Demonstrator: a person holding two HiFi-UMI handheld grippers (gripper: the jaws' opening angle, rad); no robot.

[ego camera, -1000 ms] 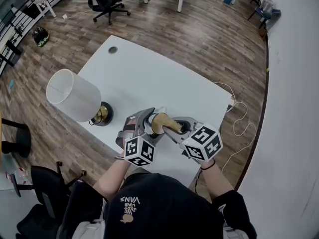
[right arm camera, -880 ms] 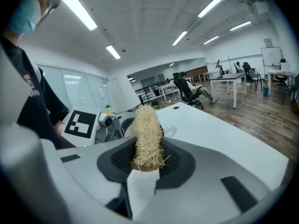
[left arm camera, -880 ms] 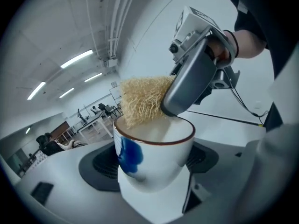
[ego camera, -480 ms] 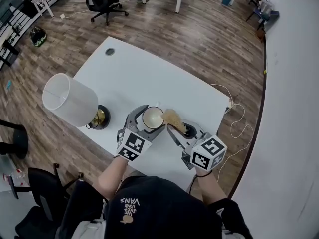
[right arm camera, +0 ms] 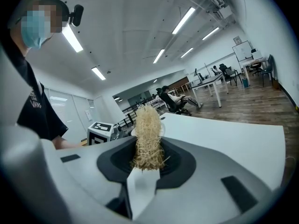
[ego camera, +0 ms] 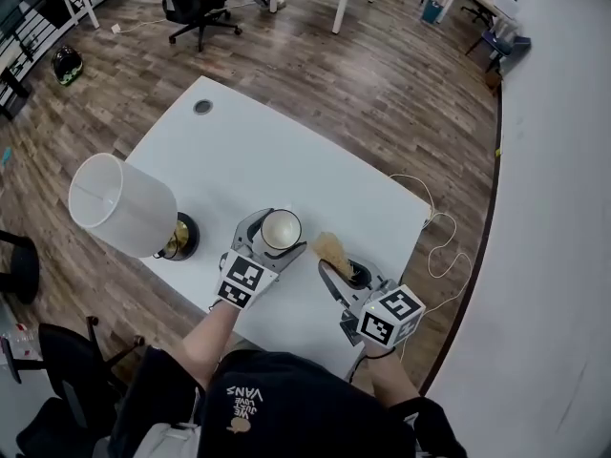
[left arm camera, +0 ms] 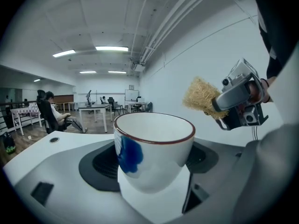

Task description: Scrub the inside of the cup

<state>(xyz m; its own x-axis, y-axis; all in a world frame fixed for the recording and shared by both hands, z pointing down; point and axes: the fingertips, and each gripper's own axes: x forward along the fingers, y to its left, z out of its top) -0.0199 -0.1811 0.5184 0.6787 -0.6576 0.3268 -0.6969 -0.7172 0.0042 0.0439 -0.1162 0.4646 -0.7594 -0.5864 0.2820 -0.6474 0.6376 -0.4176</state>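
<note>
My left gripper is shut on a white cup with a red-brown rim and a blue mark; in the left gripper view the cup stands upright between the jaws, its inside hidden. My right gripper is shut on a straw-coloured fibre scrubber, held clear of the cup, to its right. The scrubber sticks up from the jaws in the right gripper view. From the left gripper view, the scrubber and right gripper hang above and right of the cup.
A white desk lies below both grippers. A lamp with a white shade and brass base stands at its left edge. A round grommet is at the far corner. A white cable trails on the wood floor at right. Office chairs stand far back.
The scrubber has come out of the cup and moved right, away from it. Both grippers have drifted apart and the cup's open mouth now shows.
</note>
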